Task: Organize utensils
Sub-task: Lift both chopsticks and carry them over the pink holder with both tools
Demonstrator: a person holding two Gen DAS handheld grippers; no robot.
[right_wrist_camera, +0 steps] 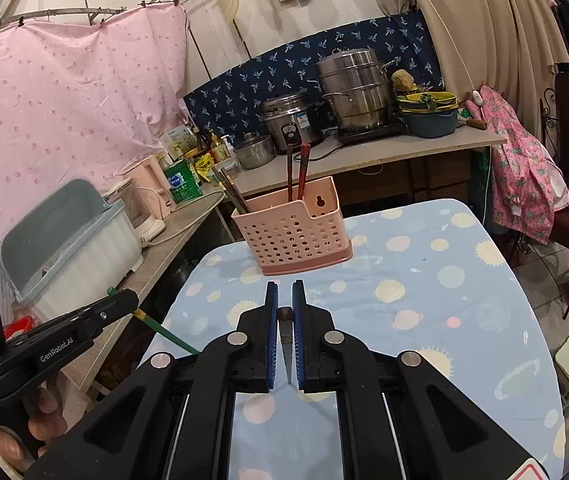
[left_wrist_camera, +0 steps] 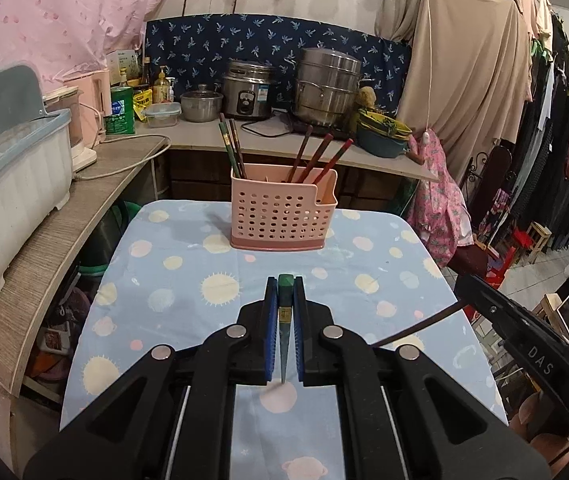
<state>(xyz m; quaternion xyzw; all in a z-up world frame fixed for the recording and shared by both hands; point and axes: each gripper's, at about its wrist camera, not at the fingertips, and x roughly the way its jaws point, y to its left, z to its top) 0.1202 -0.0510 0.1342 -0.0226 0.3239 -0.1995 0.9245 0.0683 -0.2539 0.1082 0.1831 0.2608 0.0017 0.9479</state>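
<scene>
I've got my left hand-held gripper [left_wrist_camera: 285, 286] clamped on a green chopstick [left_wrist_camera: 285, 282], right hand-held gripper [right_wrist_camera: 285, 292] pinching a dark brown chopstick [right_wrist_camera: 285, 316], pink perforated plastic basket [left_wrist_camera: 280, 216] ahead on the counter [left_wrist_camera: 172, 280].

Each black tool [left_wrist_camera: 285, 292] carries blue pads [right_wrist_camera: 271, 332] and silver screws [left_wrist_camera: 237, 332].
</scene>
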